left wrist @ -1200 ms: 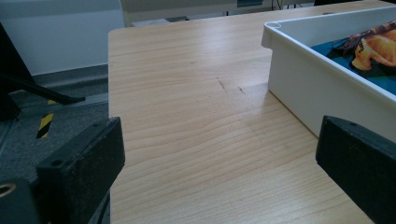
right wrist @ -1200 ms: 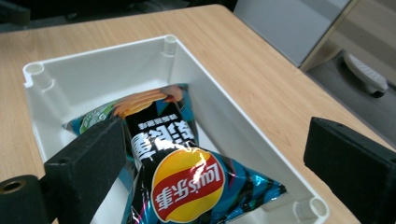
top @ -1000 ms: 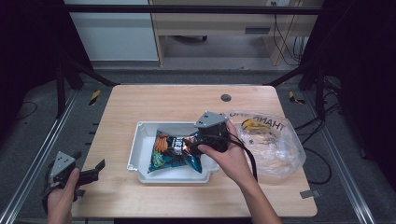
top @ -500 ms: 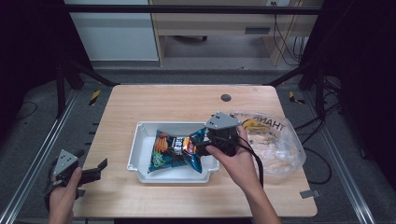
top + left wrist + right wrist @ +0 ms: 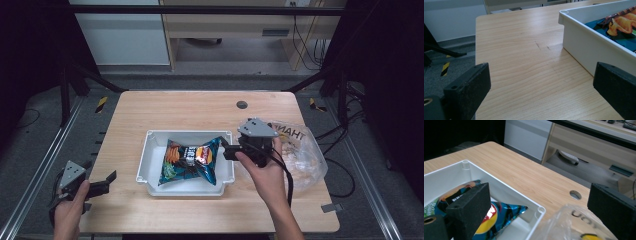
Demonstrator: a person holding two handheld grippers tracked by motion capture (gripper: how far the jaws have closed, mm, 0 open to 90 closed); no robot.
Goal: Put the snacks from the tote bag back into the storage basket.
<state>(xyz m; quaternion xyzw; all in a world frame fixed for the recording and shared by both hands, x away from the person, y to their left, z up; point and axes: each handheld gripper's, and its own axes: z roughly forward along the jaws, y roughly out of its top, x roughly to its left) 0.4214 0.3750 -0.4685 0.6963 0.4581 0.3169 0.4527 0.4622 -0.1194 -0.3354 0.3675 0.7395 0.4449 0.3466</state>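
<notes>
The right gripper (image 5: pixel 226 150), jaws spread, has drawn back from the chip bag (image 5: pixel 192 159), partly hiding the plastic bag (image 5: pixel 300 150); left gripper (image 5: pixel 102 184) spread.

My right gripper (image 5: pixel 229 150): pulled back off the chip bag (image 5: pixel 191 161) to the white tray's (image 5: pixel 150 159) right rim, jaws spread wide.
Chip bag: released, lying flat in the tray.
My left gripper (image 5: pixel 106 182): drifted slightly outward at the table's (image 5: pixel 190 107) corner.

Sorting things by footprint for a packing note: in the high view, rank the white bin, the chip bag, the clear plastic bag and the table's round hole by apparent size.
1. white bin
2. clear plastic bag, partly hidden, so unsure against 3
3. chip bag
4. round hole
</notes>
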